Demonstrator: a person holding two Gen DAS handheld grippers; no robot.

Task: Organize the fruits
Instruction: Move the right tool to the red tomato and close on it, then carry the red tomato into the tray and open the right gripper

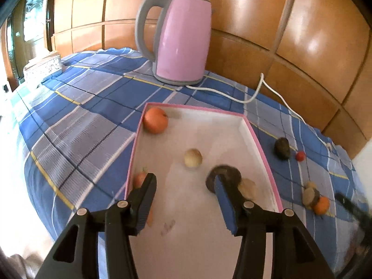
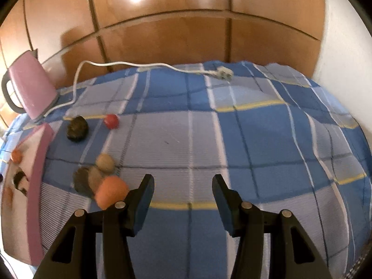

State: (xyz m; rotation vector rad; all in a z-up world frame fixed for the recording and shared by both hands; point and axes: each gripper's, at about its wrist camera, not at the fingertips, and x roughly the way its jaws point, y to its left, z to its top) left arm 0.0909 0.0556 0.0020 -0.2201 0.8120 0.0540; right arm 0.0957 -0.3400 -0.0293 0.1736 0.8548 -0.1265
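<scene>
Left gripper (image 1: 184,184) over the pink-rimmed tray (image 1: 262,148), fingers apart, holding nothing. Inside: orange fruit (image 1: 155,120) at 11 o'clock, pale fruit (image 1: 193,158) centre, dark disc (image 1: 224,176) by right finger. Right gripper (image 2: 183,186) over checked cloth (image 2: 232,139), fingers apart, empty; fruit cluster (image 2: 102,181) at 9 o'clock. No readable writing.

From my seat the wall panels (image 1: 290,23) read as varnished wood, glossy enough to throw back white glare at the upper right of the frame. The kettle (image 1: 183,39) looks like smooth pink plastic with a soft sheen, its handle matt grey. Under it I see a woven checked cloth (image 1: 76,125), matt and finely ribbed. The box (image 1: 262,144) at centre seems to be card, matt white inside with a pink rim. The left gripper (image 1: 183,183) I take for matt black plastic, silvery metal pins at the joints.
</scene>
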